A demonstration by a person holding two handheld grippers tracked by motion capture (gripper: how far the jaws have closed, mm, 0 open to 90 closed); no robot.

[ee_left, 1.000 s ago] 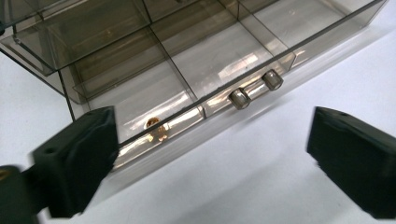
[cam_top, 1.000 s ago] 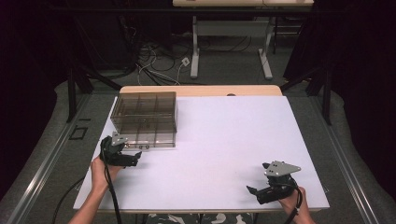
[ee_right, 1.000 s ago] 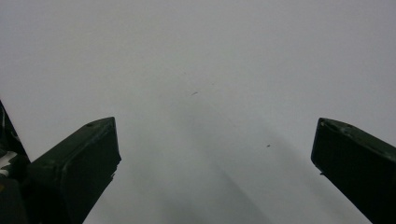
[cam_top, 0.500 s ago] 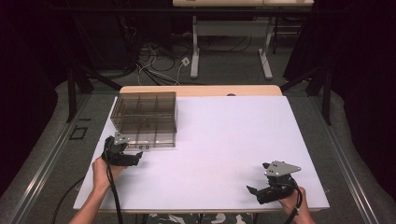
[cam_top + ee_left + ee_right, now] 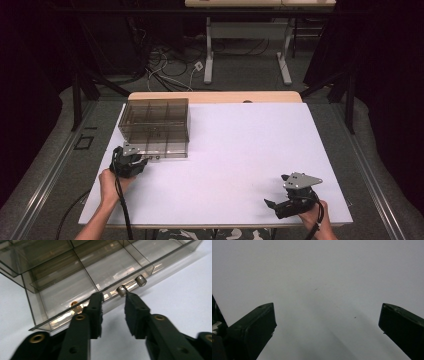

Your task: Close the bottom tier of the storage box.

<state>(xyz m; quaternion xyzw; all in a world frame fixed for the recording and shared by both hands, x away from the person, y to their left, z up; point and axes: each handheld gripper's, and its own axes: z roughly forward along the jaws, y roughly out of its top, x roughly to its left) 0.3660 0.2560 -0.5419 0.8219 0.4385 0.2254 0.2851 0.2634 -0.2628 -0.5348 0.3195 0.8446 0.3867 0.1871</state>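
A smoky clear plastic organiser box (image 5: 155, 127) with several compartments stands at the table's back left. Its near wall (image 5: 75, 270) carries two small clear knobs, one (image 5: 121, 290) beside the other (image 5: 140, 280). My left gripper (image 5: 145, 161) sits just in front of that wall, held by a hand. In the left gripper view its jaws (image 5: 113, 296) stand slightly apart with nothing between them, and the right jaw's tip touches the nearer knob. My right gripper (image 5: 270, 204) rests near the table's front right corner, open wide (image 5: 327, 312) over bare white surface.
The white tabletop (image 5: 240, 145) spreads between the two grippers. A wooden strip (image 5: 215, 96) borders its far edge. Beyond the table lie floor cables (image 5: 165, 65) and the legs of another desk (image 5: 210, 55). A cable (image 5: 122, 210) trails from the left gripper.
My left gripper has crept a little to the right, up to the box's front wall. The right gripper has stayed where it was.
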